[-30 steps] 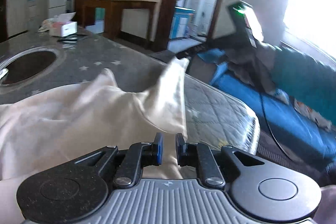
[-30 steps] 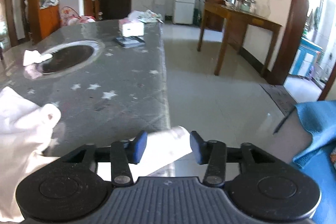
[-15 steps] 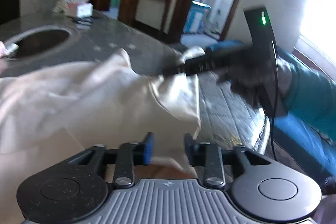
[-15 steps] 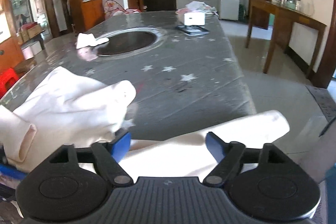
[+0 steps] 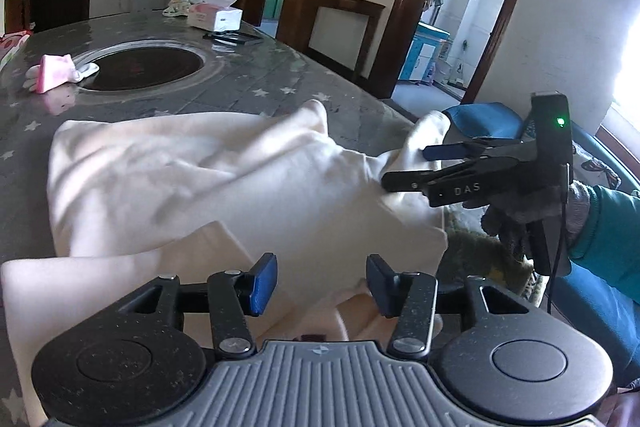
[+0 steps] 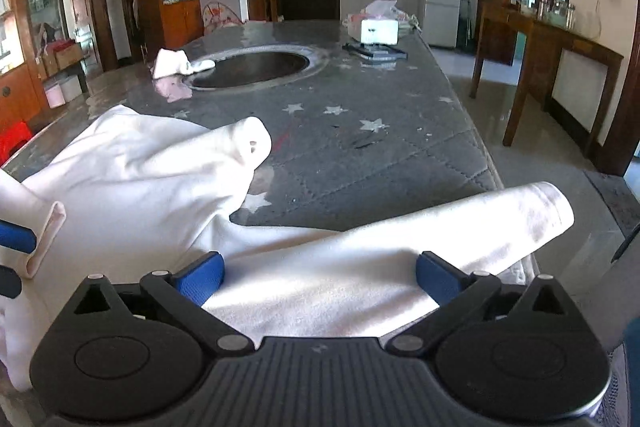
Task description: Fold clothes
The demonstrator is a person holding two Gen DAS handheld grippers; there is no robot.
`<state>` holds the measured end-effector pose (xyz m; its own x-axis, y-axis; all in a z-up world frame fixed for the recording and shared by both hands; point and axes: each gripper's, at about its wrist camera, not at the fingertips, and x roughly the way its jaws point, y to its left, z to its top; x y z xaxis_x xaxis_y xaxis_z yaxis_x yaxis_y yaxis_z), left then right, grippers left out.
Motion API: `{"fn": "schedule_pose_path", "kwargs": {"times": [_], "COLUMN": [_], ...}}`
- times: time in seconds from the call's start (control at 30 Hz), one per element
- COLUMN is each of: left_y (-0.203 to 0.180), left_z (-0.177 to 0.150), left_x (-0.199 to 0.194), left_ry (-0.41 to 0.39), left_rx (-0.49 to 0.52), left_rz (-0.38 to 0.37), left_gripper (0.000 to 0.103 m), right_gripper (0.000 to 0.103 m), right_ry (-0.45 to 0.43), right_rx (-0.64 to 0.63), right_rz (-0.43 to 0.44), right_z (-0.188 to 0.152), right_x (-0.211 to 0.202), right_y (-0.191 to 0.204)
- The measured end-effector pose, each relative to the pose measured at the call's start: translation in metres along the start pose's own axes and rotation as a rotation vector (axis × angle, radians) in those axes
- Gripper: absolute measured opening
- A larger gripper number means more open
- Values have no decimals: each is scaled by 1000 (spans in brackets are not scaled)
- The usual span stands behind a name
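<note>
A cream garment [image 5: 192, 179] lies bunched on the near end of the grey star-patterned table [image 5: 256, 87]. It also shows in the right wrist view [image 6: 132, 187], one sleeve [image 6: 500, 219] reaching past the table's right edge. My left gripper [image 5: 320, 283] is open above the cloth's near part, jaws wide apart. My right gripper [image 6: 320, 277] is open with cloth lying between its jaws; in the left wrist view it [image 5: 404, 167] sits at the garment's right end, against the fabric. The left gripper's blue fingertips [image 6: 14, 237] show at the right wrist view's left edge, beside a cloth fold.
A round dark inset [image 5: 144, 67] sits mid-table with a pink folded cloth [image 5: 54, 77] beside it. A tissue box [image 5: 216, 17] and a dark flat item [image 5: 232, 37] lie at the far end. A wooden side table [image 6: 552, 67] stands right of the table.
Both grippers have opened wide and let go of the garment, which has settled onto the table. The right gripper has moved in to the garment's right end.
</note>
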<state>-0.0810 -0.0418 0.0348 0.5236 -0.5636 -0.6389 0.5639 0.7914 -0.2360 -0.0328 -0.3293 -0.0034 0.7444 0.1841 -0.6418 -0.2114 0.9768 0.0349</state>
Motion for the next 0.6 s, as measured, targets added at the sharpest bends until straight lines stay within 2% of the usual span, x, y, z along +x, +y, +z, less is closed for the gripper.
{"fn": "schedule_pose_path", "kwargs": {"times": [0.6], "left_y": [8], "left_z": [4], "left_x": [-15], "left_ry": [-58], "left_rx": [-39], "left_rz": [41], "left_gripper": [73], "right_gripper": [103], "right_ry": [6], "right_rx": [7], "right_rz": [-10], "right_z": [0], "right_x": [0], "right_y": [2]}}
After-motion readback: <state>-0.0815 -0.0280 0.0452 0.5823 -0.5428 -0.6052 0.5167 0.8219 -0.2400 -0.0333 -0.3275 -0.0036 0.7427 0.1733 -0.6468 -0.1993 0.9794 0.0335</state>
